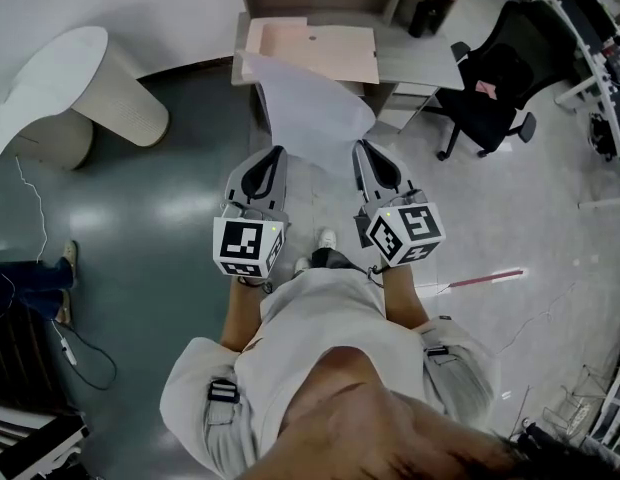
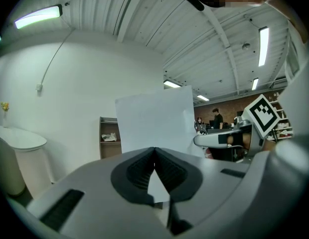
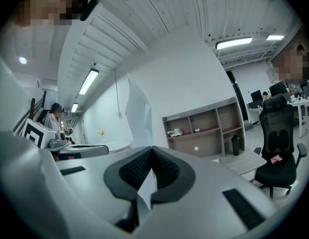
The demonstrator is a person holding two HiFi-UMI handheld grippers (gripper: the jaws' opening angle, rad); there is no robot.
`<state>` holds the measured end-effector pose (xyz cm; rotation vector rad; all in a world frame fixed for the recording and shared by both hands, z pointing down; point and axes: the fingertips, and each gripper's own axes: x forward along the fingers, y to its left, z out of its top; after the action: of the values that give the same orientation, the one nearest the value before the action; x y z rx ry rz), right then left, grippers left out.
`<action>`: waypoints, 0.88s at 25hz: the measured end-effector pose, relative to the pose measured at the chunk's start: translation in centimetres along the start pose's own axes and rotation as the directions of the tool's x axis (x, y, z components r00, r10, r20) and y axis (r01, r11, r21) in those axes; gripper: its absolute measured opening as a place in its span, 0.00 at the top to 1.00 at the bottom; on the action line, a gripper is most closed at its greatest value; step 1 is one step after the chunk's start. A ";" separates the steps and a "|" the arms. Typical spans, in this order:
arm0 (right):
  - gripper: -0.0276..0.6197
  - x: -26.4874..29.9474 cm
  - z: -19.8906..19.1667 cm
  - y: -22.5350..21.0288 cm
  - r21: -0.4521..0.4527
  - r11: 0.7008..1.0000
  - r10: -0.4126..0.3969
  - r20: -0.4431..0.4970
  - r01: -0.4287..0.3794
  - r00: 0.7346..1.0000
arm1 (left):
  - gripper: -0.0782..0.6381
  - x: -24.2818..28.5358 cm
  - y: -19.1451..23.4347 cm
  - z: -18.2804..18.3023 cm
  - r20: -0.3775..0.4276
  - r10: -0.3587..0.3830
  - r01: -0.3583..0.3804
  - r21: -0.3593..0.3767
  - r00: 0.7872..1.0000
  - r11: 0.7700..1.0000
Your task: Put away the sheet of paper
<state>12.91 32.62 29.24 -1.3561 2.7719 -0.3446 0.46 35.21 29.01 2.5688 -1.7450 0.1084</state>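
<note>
Left gripper point(image 1: 279, 152) and right gripper point(image 1: 361, 147) each pinch near corners of sheet of paper point(image 1: 315, 108). Desk point(image 1: 422, 60) ahead, pink board point(image 1: 335, 50) at its left edge. Office chair point(image 1: 495, 88) at right.

The sheet of paper point(image 1: 315, 108) is white, the board point(image 1: 330, 53) pale pink, the office chair point(image 1: 495, 83) black.

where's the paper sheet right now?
Head view, centre: the sheet of paper is held in the air, pinched at its near edge by the left gripper and the right gripper, its far end toward the desk ahead.
</note>
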 end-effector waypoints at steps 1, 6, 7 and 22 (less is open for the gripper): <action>0.93 0.5 0.2 -0.6 0.002 1.000 0.007 0.001 -0.007 1.000 | 0.87 0.8 0.1 0.1 0.000 0.005 -0.005 -0.001 1.000 1.000; 0.93 2.2 1.4 -3.8 0.007 1.000 0.020 0.014 -0.020 1.000 | 0.87 4.5 0.0 0.8 0.007 0.017 -0.017 0.006 1.000 1.000; 0.93 2.4 1.5 -4.4 0.008 1.000 0.022 0.016 -0.022 1.000 | 0.87 5.2 -0.1 0.8 0.007 0.019 -0.019 0.010 1.000 1.000; 0.93 6.2 1.8 -9.0 0.032 0.998 0.059 -0.008 -0.059 0.998 | 0.87 10.4 0.3 0.1 -0.032 0.059 -0.059 -0.002 0.998 0.998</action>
<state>16.29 22.06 29.80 -1.2658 2.7937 -0.3915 4.02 25.44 29.75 2.4997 -1.8090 0.1486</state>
